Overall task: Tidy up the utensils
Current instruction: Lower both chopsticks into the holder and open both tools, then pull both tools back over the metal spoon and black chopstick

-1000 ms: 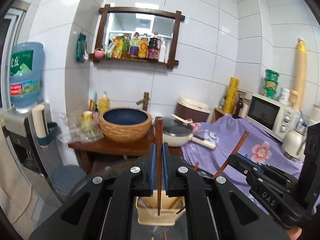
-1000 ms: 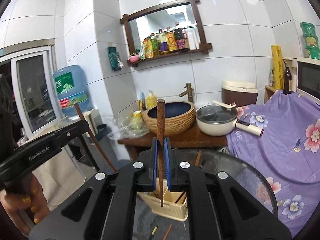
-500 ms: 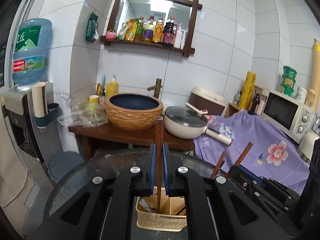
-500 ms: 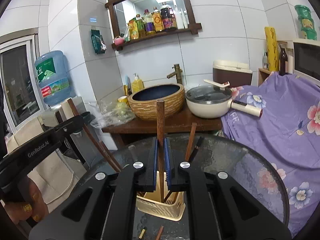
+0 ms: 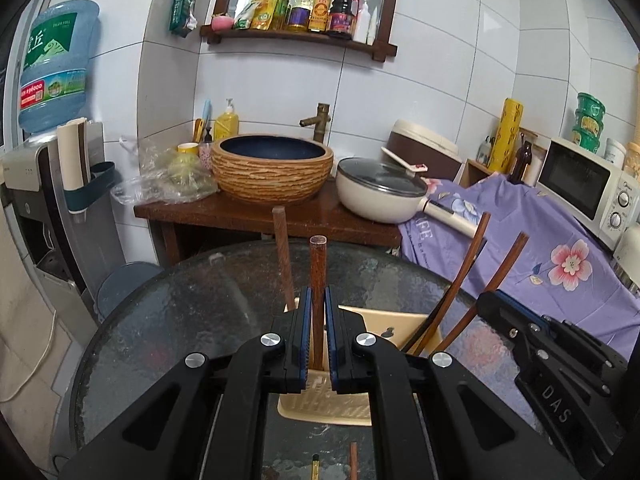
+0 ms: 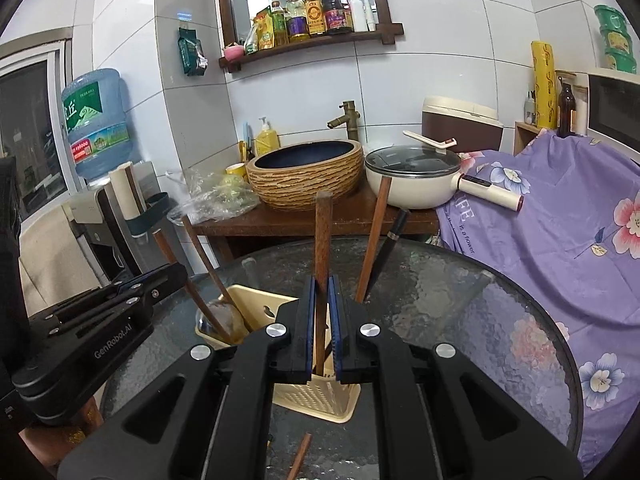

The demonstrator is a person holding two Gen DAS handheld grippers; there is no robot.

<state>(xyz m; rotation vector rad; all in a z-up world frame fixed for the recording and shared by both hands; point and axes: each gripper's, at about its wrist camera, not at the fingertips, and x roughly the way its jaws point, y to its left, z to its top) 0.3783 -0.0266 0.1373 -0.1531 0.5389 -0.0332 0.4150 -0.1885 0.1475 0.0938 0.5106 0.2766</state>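
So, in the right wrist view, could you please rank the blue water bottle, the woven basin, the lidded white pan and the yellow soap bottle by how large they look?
1. Woven basin and lidded white pan: they look about alike, so no ranking between them.
2. Blue water bottle: slightly smaller here, though it stands farther off.
3. Yellow soap bottle: clearly smallest.

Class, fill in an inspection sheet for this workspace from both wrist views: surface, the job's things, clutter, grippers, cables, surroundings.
Surface: round glass table, a few loose sticks lying near its front edge.
Job's things: beige utensil holder with several brown chopsticks standing in it.
Clutter: crumpled plastic bag on the wooden counter.
Grippers: left gripper shut on a brown chopstick; right gripper shut on another chopstick; both over the holder.
Cables: white cord on the floor.
Surroundings: basin, lidded pan, microwave.
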